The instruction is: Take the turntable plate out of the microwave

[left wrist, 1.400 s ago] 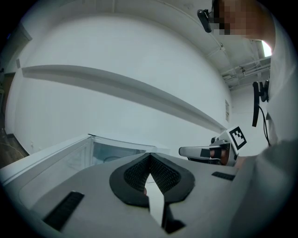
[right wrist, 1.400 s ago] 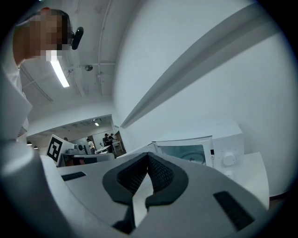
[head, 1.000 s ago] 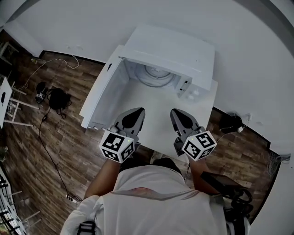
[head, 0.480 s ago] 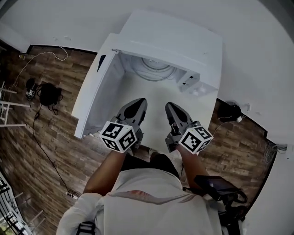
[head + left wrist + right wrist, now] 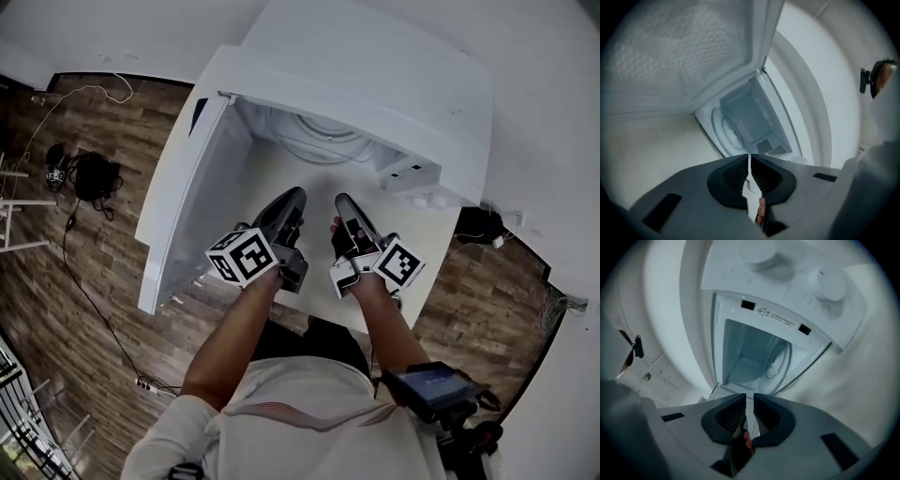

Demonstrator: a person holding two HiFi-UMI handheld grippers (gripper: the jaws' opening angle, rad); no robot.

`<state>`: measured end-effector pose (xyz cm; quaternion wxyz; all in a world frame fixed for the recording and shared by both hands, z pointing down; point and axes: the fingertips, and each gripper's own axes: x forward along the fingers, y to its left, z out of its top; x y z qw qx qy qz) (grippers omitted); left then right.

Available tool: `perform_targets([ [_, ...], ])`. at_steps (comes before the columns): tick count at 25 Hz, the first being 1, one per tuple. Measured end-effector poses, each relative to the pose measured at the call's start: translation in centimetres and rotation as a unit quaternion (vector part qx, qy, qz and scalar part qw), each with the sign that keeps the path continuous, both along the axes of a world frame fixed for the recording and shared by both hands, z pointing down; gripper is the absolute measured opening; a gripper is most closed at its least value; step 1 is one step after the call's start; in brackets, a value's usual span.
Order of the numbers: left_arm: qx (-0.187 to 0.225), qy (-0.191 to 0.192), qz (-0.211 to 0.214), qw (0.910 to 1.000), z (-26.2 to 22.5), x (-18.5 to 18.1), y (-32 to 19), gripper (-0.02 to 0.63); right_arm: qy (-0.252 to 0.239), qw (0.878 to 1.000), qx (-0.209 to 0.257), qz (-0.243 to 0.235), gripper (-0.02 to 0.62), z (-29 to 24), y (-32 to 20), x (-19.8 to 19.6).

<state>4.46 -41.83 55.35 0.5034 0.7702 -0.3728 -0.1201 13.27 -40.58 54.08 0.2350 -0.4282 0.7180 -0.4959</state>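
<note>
I see the door (image 5: pixel 183 202) swung wide left, bare table (image 5: pixel 309 180) ahead. The plate (image 5: pixel 314 141) lies inside the microwave (image 5: pixel 375 66), far beyond both tips. Left gripper (image 5: pixel 292 197) clenched, empty; right gripper (image 5: pixel 343 202) jaws are opening, nothing between.

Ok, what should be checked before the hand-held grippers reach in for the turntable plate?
1. White microwave door swung open: ok.
2. Round glass turntable plate lying inside the cavity: ok.
3. Left hand-held gripper open for a grasp: not ok, jaws shut, empty.
4. Right hand-held gripper open for a grasp: not ok, jaws opening, only a narrow gap, nothing between them.
5. White tabletop before the cavity unobstructed: ok.
6. Plate loose enough to lift: cannot tell.
</note>
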Motion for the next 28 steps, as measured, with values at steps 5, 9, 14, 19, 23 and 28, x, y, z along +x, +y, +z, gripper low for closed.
perform_targets([
  [5,-0.058,0.059,-0.008,0.9965,2.7,0.9,-2.3,0.048,-0.05,0.997,-0.057,0.03,0.077,4.0,-2.0,1.0],
  [9,-0.083,0.112,-0.013,0.9901,4.3,1.5,-4.0,0.105,-0.103,0.991,-0.072,0.034,0.101,5.4,-3.4,1.0],
  [14,-0.109,0.128,-0.022,0.9855,6.0,1.7,-5.8,0.137,-0.137,0.985,-0.093,0.045,0.138,7.0,-5.0,0.7],
  [19,-0.134,0.139,-0.033,0.9807,7.8,0.9,-7.9,0.141,-0.153,0.981,-0.108,0.054,0.152,8.6,-7.5,-0.6],
  [23,-0.136,0.144,-0.025,0.9799,8.2,0.9,-8.7,0.144,-0.16,0.978,-0.118,0.059,0.152,9.7,-8.4,-0.9],
  [28,-0.145,0.148,-0.015,0.9781,8.4,1.5,-8.8,0.144,-0.175,0.974,-0.126,0.063,0.152,10.2,-8.2,-0.7],
])
